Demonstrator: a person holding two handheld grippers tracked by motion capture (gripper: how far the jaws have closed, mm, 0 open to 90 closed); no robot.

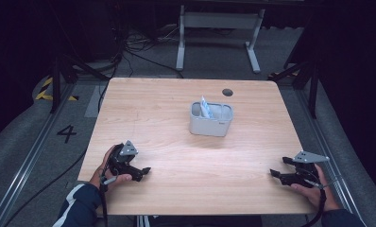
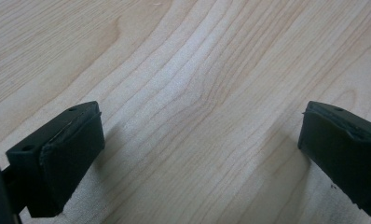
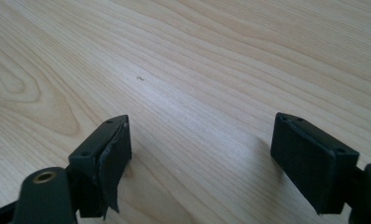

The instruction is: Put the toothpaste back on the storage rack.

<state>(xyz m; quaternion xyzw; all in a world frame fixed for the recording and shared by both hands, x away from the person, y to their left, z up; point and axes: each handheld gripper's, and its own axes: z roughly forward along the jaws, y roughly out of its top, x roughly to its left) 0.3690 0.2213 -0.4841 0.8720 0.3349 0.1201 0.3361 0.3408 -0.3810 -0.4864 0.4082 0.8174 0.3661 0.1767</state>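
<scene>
A grey open-topped bin [image 1: 211,119] stands near the middle of the wooden table [image 1: 148,109], with a white and blue packet [image 1: 205,108] upright in its left part. My left gripper [image 1: 146,170] rests low over the near left of the table, pointing right, held by a hand in a dark sleeve. In the left gripper view its jaws [image 2: 200,126] stand wide apart over bare wood. My right gripper [image 1: 279,166] sits at the near right, pointing left. In the right gripper view the right gripper [image 3: 201,126] is open, with nothing between its pads [image 3: 113,158].
A dark round hole [image 1: 227,92] marks the table's far side, right of centre. Beyond the table stands a white metal frame [image 1: 219,21], with cables on the floor [image 1: 139,45]. A painted number [image 1: 66,133] lies on the floor to the left.
</scene>
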